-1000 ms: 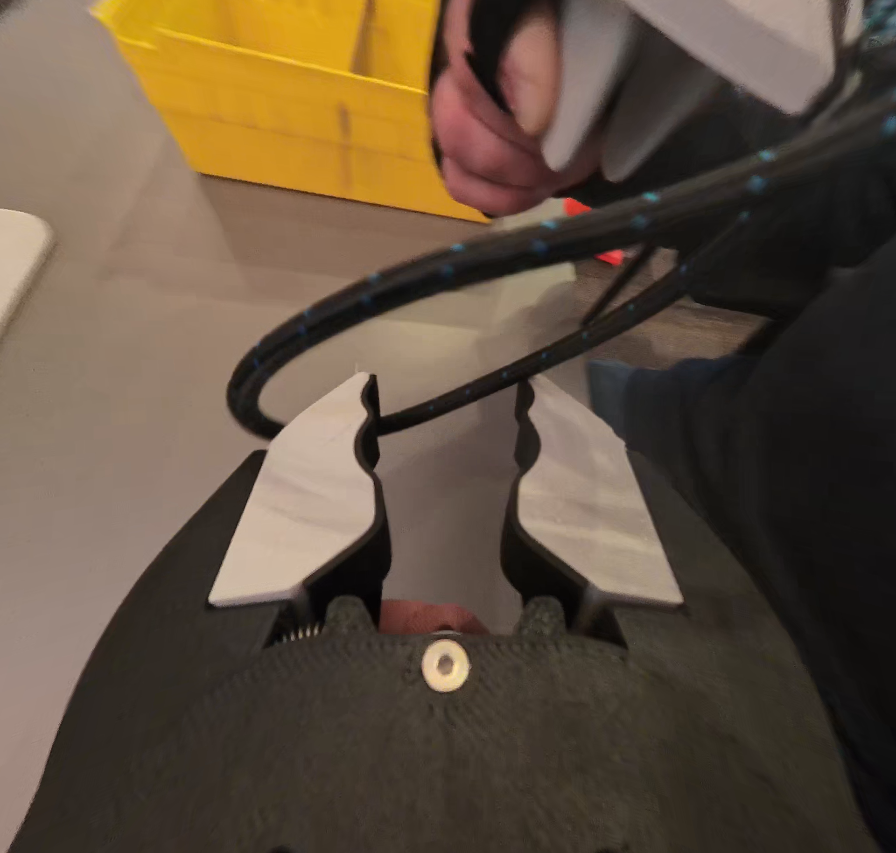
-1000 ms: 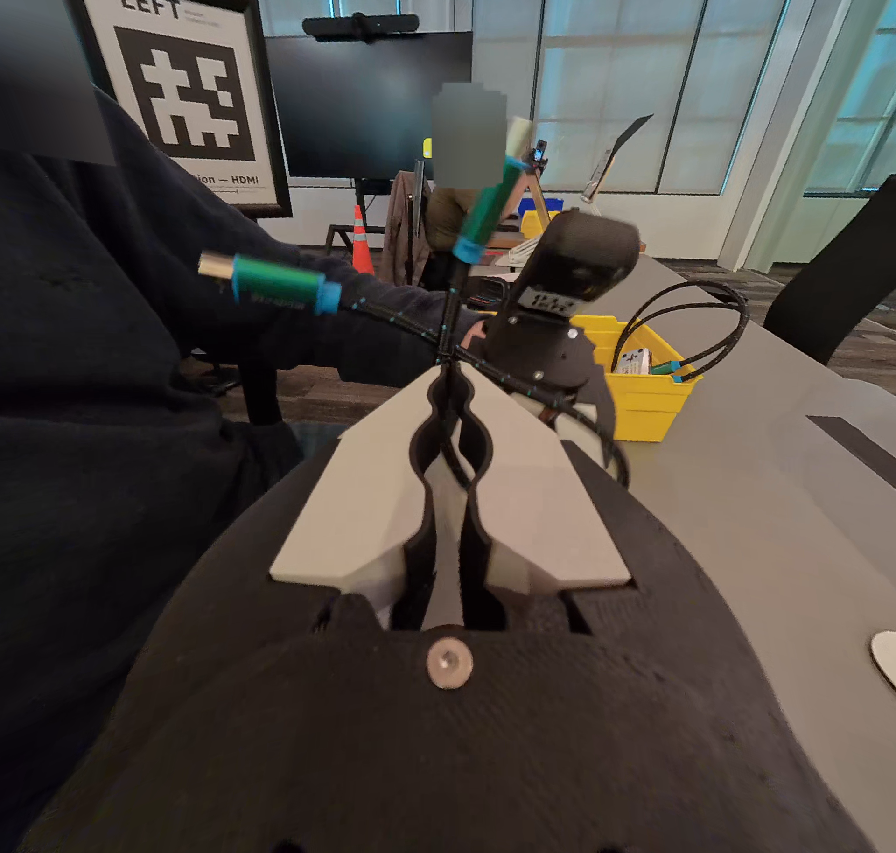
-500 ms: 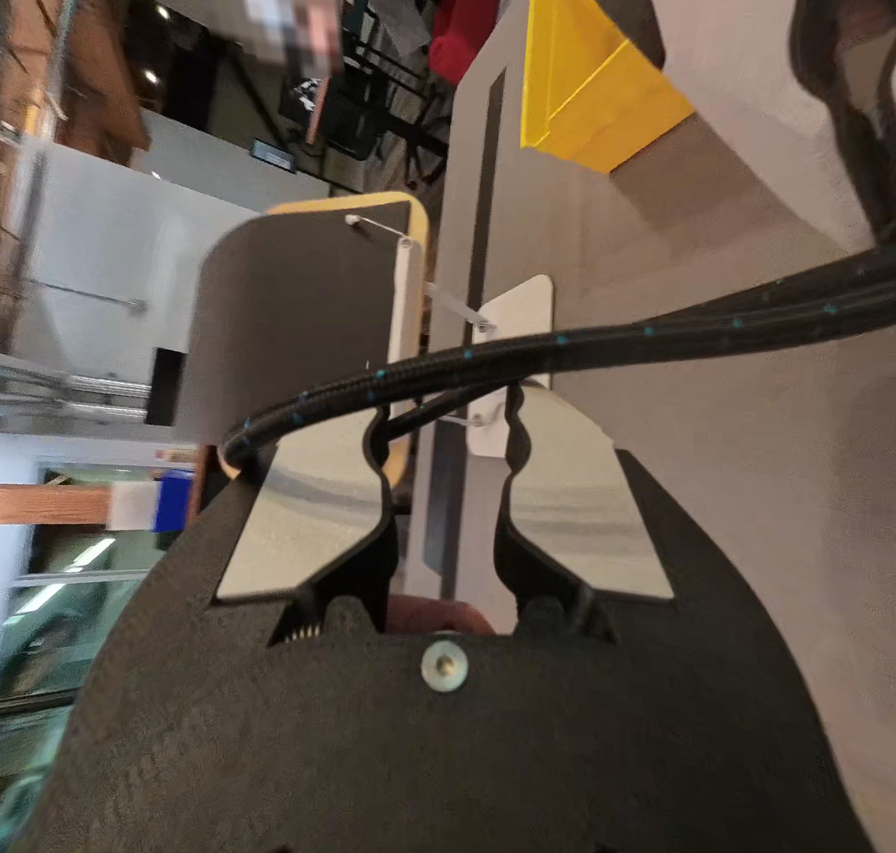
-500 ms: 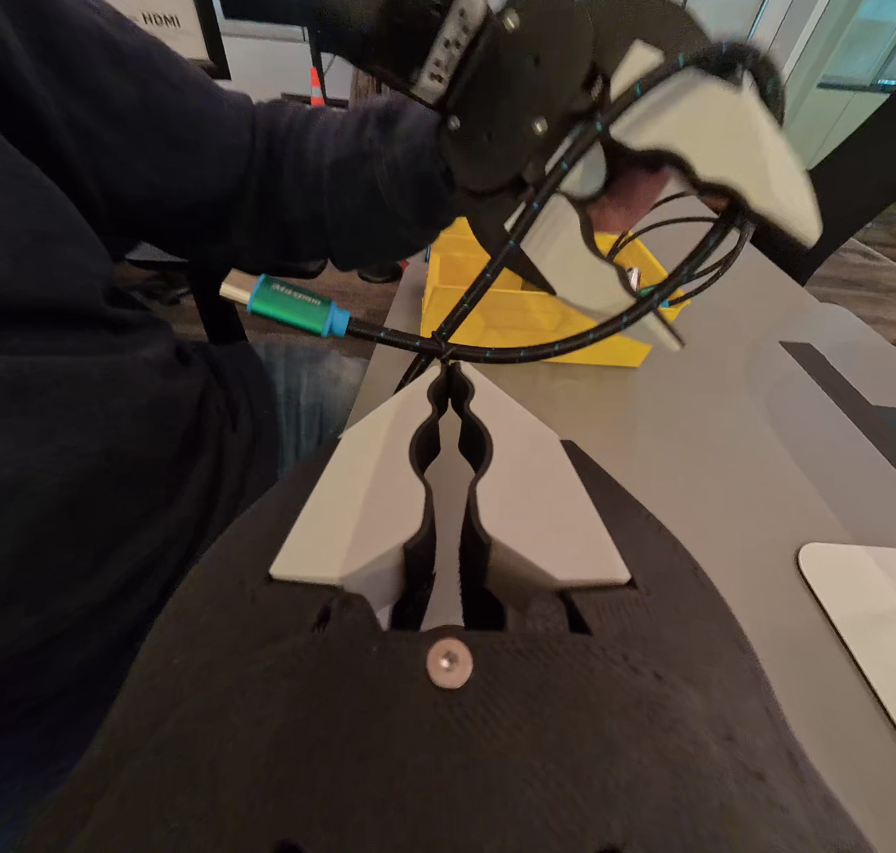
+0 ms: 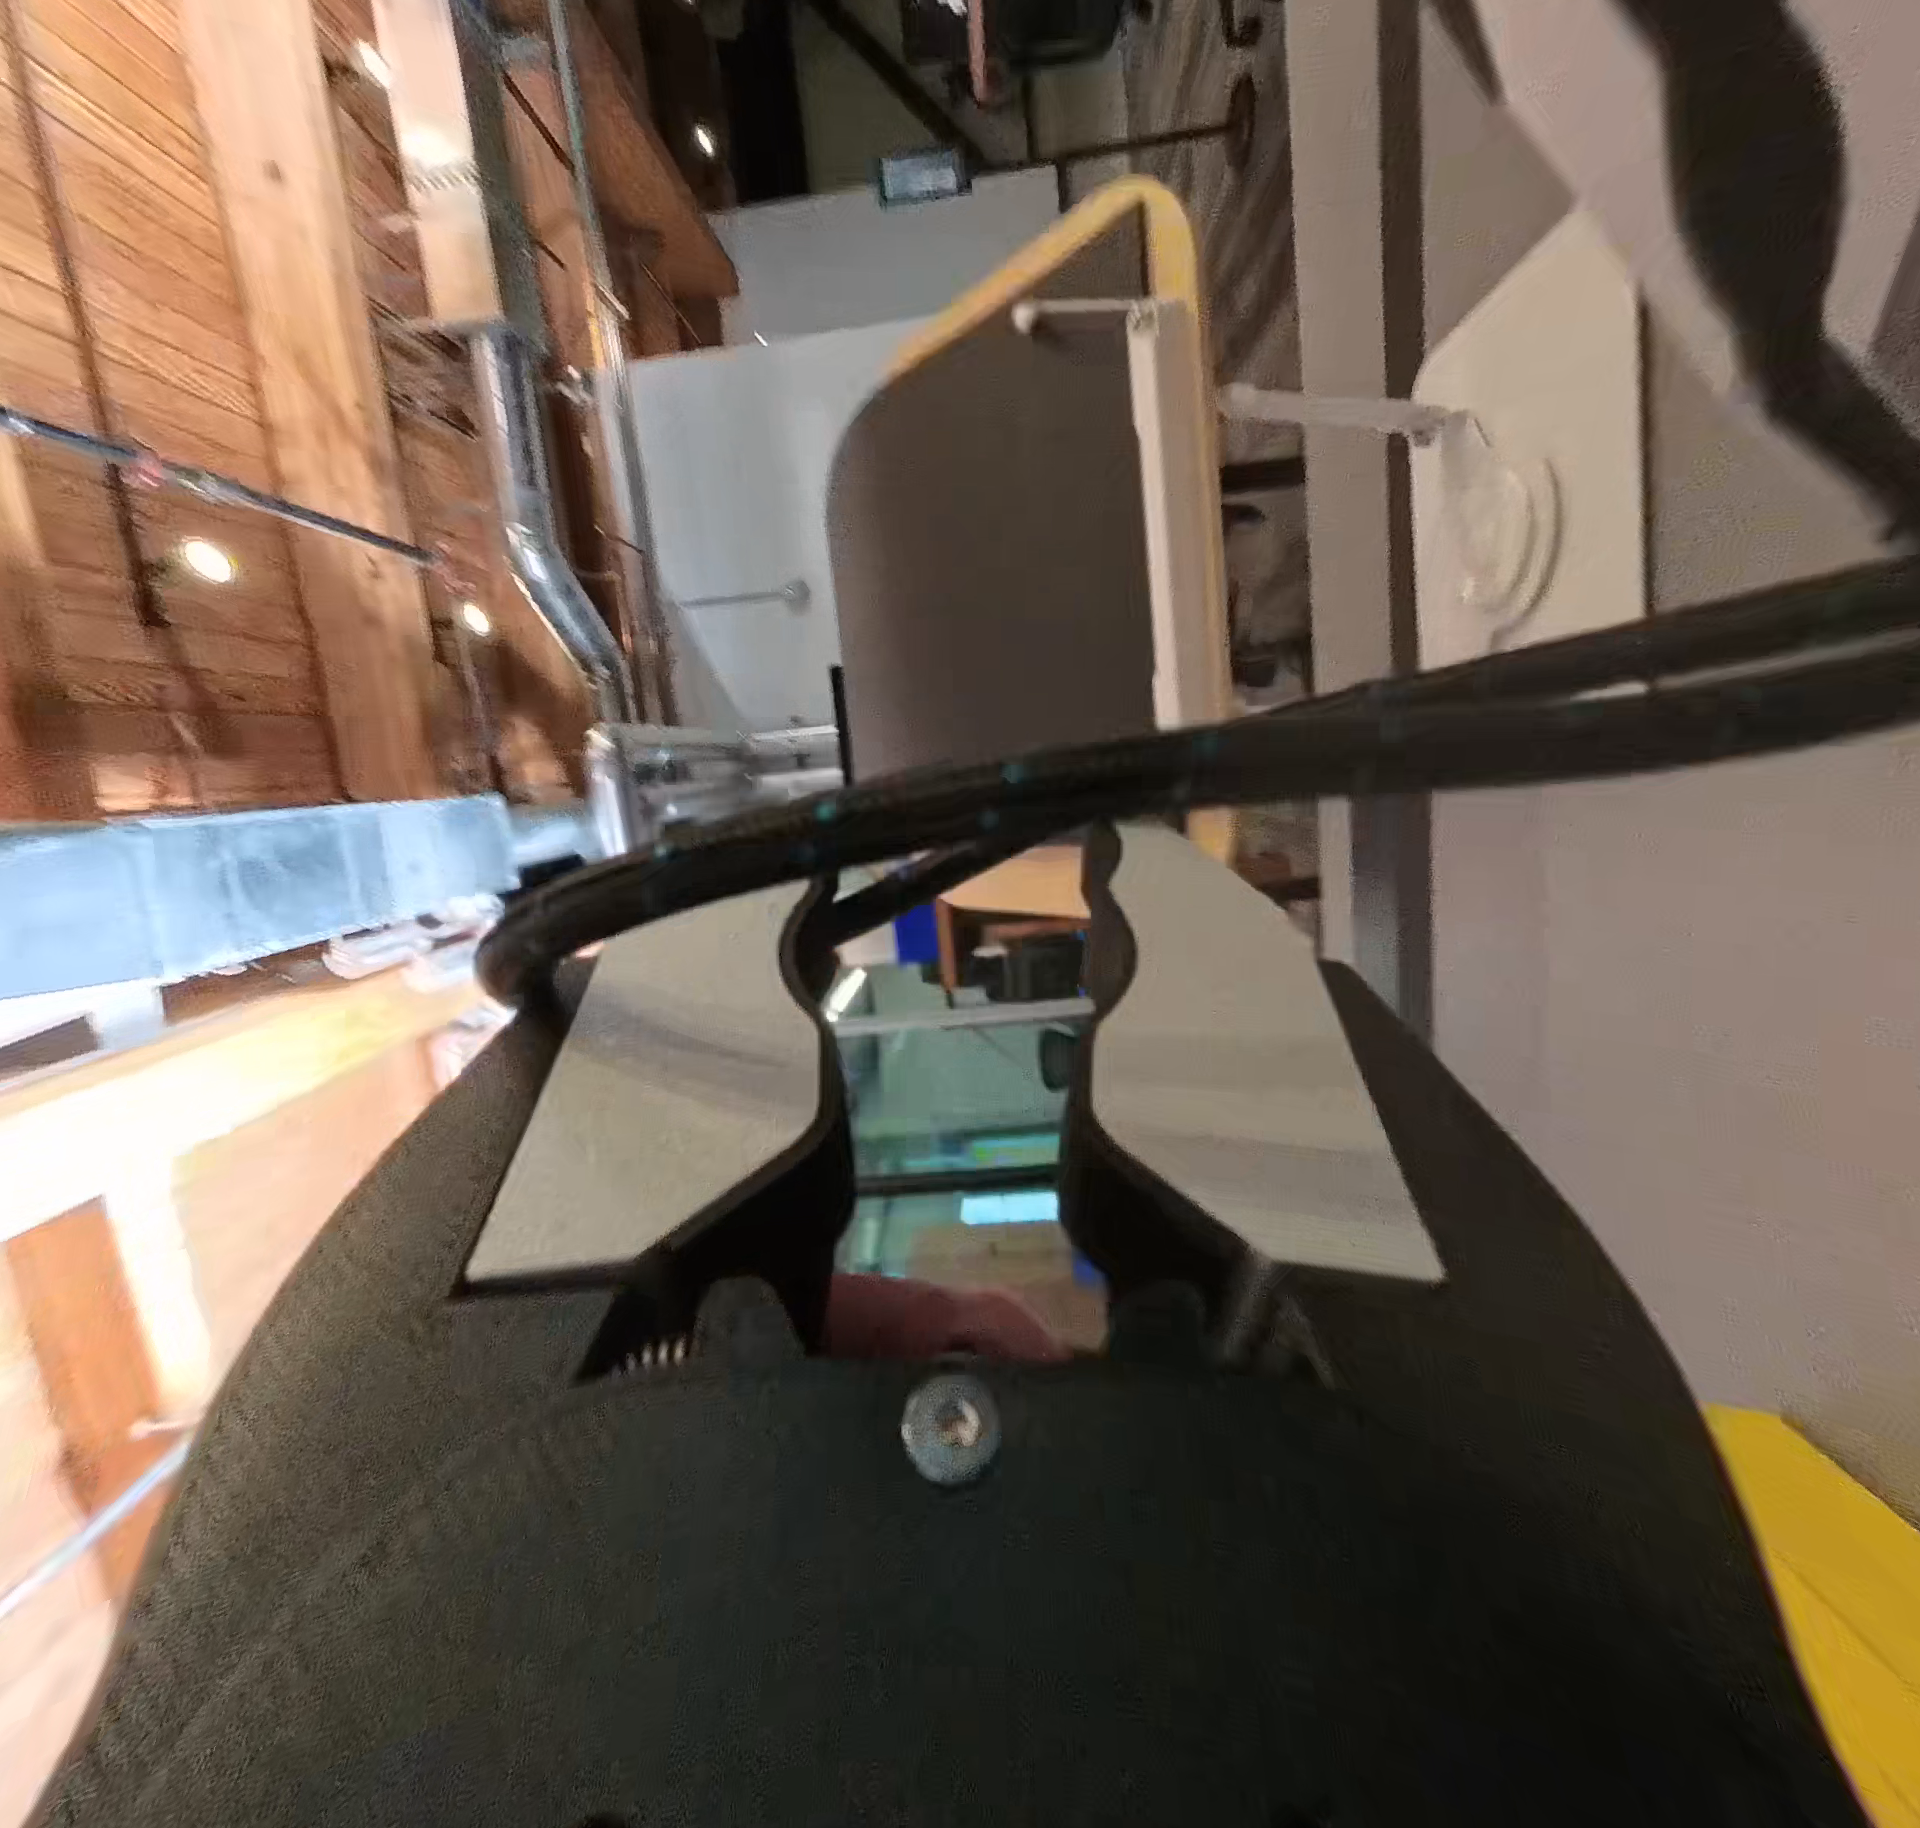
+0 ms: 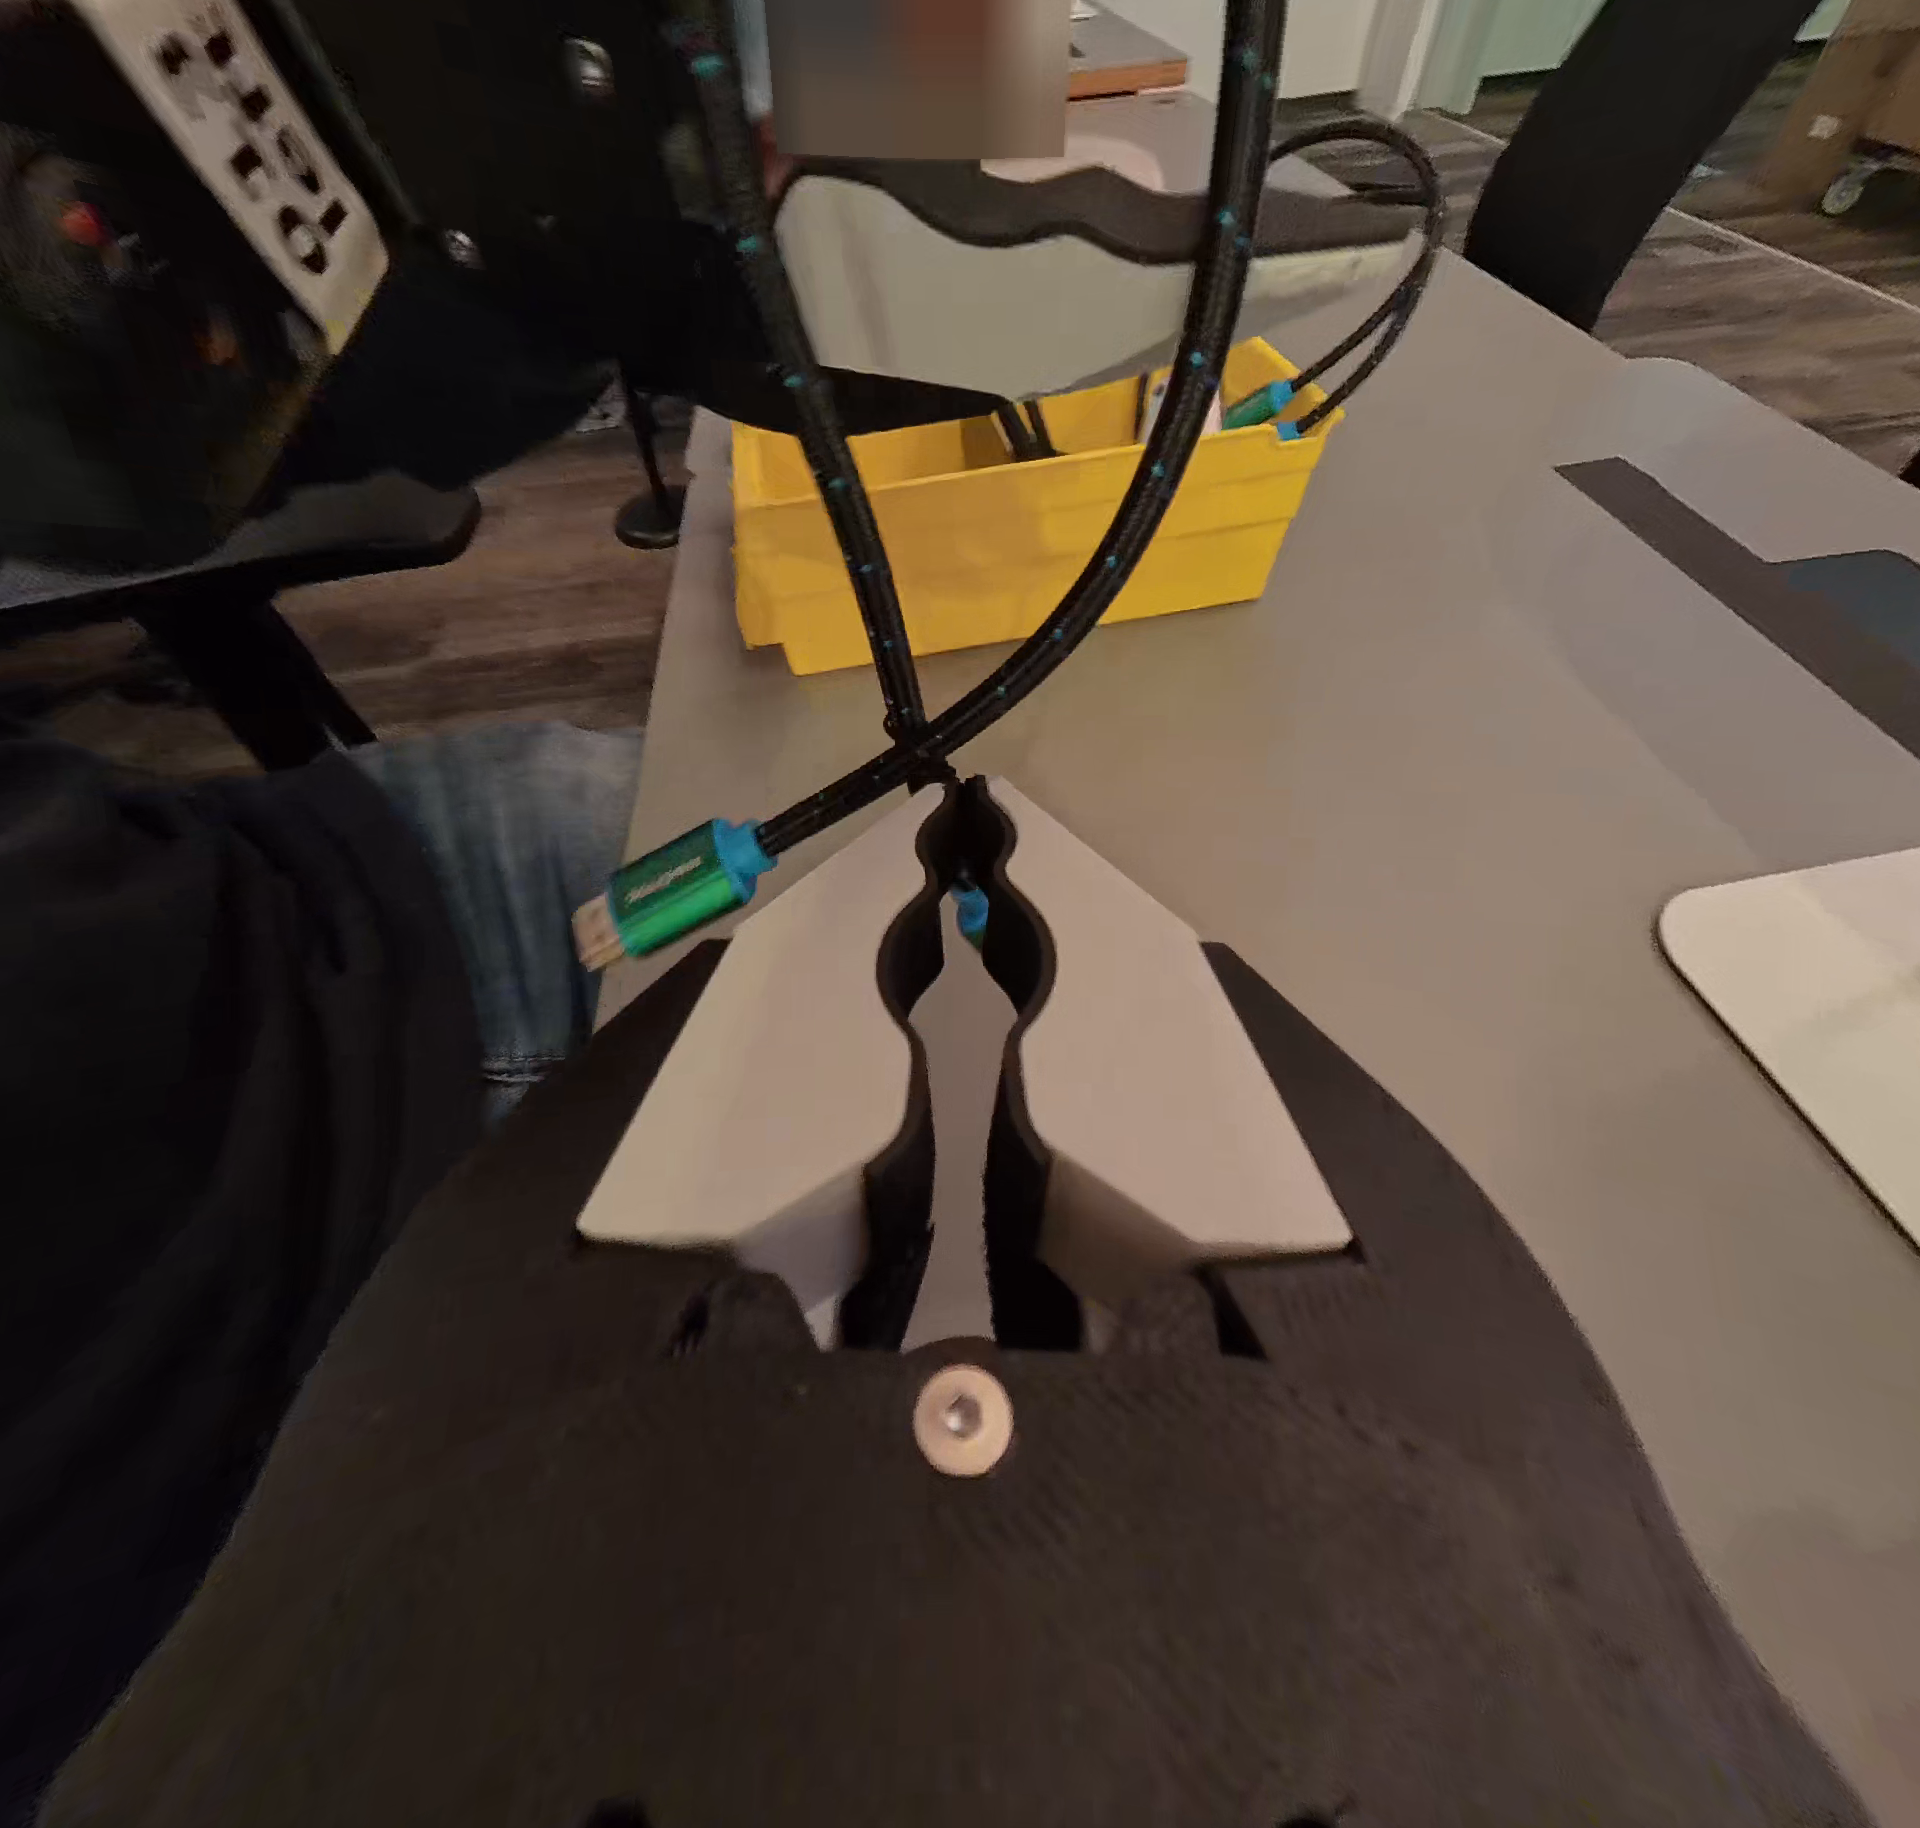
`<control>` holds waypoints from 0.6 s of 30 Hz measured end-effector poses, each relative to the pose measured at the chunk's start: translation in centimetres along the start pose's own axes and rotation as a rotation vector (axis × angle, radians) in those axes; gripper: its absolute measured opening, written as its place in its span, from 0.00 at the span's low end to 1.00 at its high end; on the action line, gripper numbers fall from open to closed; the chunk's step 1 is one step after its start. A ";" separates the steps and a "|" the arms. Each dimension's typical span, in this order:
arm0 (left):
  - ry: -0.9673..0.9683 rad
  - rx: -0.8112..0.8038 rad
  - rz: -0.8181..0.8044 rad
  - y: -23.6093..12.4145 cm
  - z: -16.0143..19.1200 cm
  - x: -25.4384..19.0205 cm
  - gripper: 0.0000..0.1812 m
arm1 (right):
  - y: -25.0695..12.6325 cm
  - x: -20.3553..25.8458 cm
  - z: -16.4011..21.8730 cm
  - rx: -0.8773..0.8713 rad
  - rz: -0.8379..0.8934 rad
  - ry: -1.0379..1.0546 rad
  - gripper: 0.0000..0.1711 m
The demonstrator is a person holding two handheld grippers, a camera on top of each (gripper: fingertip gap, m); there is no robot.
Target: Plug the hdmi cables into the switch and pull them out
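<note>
The right gripper (image 6: 961, 802) is pinching the black braided cable (image 6: 1132, 490) at its fingertips, where two strands are crossing, and a green plug (image 6: 665, 895) is sticking out to the left just beside the tips. The left gripper (image 5: 956, 874) is standing spread, its camera is rolled sideways, and a loop of the cable (image 5: 1143, 770) is running across its tips, with a thinner strand passing between them. A yellow bin (image 6: 997, 531) is sitting on the far part of the grey table (image 6: 1403, 843), with more cables inside it; the switch I cannot see.
</note>
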State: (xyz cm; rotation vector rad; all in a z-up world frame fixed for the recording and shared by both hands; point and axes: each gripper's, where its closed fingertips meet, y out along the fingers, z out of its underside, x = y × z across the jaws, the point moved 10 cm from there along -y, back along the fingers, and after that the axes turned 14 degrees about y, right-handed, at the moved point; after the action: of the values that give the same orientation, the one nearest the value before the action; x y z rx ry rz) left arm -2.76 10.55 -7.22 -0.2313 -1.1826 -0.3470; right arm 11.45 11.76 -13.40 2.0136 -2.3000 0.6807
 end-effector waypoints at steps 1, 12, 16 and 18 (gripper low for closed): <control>-0.053 0.016 0.066 0.4 0.8 -0.7 0.24 | -0.2 -0.3 0.0 -0.005 0.010 0.006 0.00; -0.504 -0.115 0.497 0.0 3.1 -6.3 0.42 | -1.4 -2.2 0.1 -0.114 0.108 0.021 0.00; -0.774 -0.165 0.589 -1.5 2.3 -7.7 0.49 | -1.6 -2.0 -0.1 -0.152 0.117 -0.004 0.00; -0.948 -0.223 0.625 -2.0 2.0 -8.2 0.50 | -1.5 -2.0 0.0 -0.162 0.120 -0.005 0.00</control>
State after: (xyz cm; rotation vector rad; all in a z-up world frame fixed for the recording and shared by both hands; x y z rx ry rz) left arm -7.99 10.54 -14.12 -1.0109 -1.9069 0.2289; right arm 13.18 13.49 -13.51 1.8238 -2.4075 0.4764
